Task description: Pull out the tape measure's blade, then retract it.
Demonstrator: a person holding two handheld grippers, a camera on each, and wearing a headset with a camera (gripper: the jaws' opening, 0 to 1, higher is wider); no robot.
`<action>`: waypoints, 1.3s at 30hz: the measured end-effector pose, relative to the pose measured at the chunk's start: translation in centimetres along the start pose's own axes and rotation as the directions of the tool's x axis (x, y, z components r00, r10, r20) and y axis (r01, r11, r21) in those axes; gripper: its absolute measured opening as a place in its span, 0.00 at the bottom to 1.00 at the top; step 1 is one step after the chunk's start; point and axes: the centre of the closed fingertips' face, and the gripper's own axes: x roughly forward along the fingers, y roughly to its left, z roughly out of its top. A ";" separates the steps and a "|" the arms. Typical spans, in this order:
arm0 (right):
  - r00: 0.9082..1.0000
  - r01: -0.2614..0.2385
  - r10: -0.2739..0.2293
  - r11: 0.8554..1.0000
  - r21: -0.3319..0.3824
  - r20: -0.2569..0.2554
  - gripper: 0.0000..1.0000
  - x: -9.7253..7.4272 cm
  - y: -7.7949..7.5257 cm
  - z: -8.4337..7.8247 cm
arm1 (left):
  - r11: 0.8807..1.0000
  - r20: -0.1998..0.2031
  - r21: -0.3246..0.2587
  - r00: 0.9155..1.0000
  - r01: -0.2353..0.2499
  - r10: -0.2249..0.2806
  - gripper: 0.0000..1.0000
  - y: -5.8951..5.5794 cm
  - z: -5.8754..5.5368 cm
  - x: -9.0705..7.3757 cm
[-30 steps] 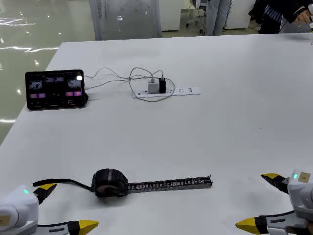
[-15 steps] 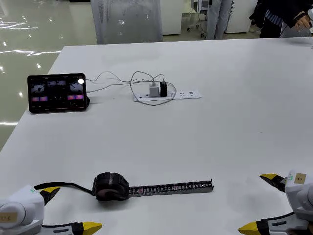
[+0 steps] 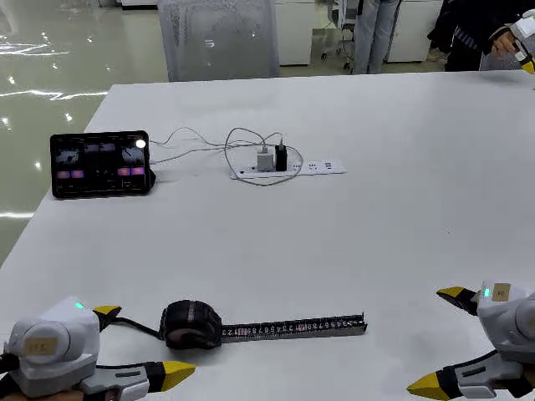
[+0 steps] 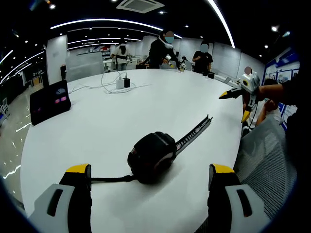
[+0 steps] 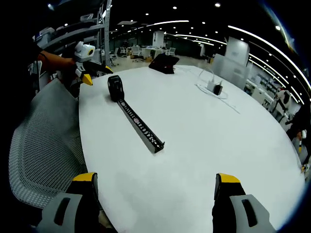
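Note:
A black tape measure (image 3: 191,324) lies near the table's front edge. Its blade (image 3: 292,327) is drawn out flat to the right and ends in a hook. A thin black strap (image 3: 134,322) trails left from the case. My left gripper (image 3: 142,342) stands open just left of the case, its yellow tips either side of the strap. In the left gripper view the case (image 4: 151,155) sits close ahead between the open jaws of the left gripper (image 4: 149,171). My right gripper (image 3: 439,339) is open, well right of the blade's end. The right gripper view has that end (image 5: 156,144) ahead of the right gripper (image 5: 155,178).
A dark tablet (image 3: 100,164) stands at the table's back left. A white power strip (image 3: 288,167) with chargers and looped cables lies behind the middle. A mesh chair (image 3: 217,38) and standing people are beyond the far edge. A mesh chair back (image 5: 39,145) hugs the near edge.
The head camera has tilted slightly. My left gripper has moved right, closer to the tape measure's case. The tape measure and its blade have stayed in place.

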 end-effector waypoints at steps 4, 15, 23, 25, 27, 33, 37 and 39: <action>1.000 -0.012 0.012 0.999 -0.032 -0.017 0.99 0.0 -0.1 0.3 | 1.000 -0.058 -0.022 0.998 0.008 -0.010 0.99 -0.4 0.1 1.1; 0.996 -0.067 0.060 0.992 -0.107 -0.066 0.99 0.9 -0.4 1.1 | 0.999 -0.100 -0.022 0.994 -0.033 0.030 0.99 -1.0 1.4 2.8; 0.994 -0.095 0.084 0.983 -0.155 -0.075 0.99 1.8 -0.5 2.2 | 0.982 -0.064 -0.143 0.991 -0.125 0.117 0.99 -0.8 1.6 3.3; 0.992 -0.106 0.093 0.982 -0.158 -0.089 0.99 2.1 -0.5 2.3 | 0.977 -0.074 -0.163 0.989 -0.139 0.128 0.99 -0.8 1.3 3.3; 0.990 -0.117 0.100 0.977 -0.178 -0.099 0.99 2.4 -0.5 2.3 | 0.973 -0.059 -0.173 0.988 -0.153 0.145 0.99 -0.7 1.3 3.3; 0.985 -0.143 0.120 0.970 -0.196 -0.123 0.99 3.2 -0.7 2.6 | 0.959 -0.011 -0.194 0.978 -0.205 0.207 0.99 0.1 0.7 3.8; 0.982 -0.165 0.138 0.961 -0.222 -0.131 0.99 3.8 -0.7 3.0 | 0.948 0.015 -0.208 0.969 -0.239 0.247 0.99 0.3 0.3 3.8; 0.979 -0.176 0.146 0.957 -0.231 -0.142 0.99 4.1 -0.6 3.1 | 0.946 0.028 -0.201 0.963 -0.256 0.267 0.99 0.3 0.3 3.9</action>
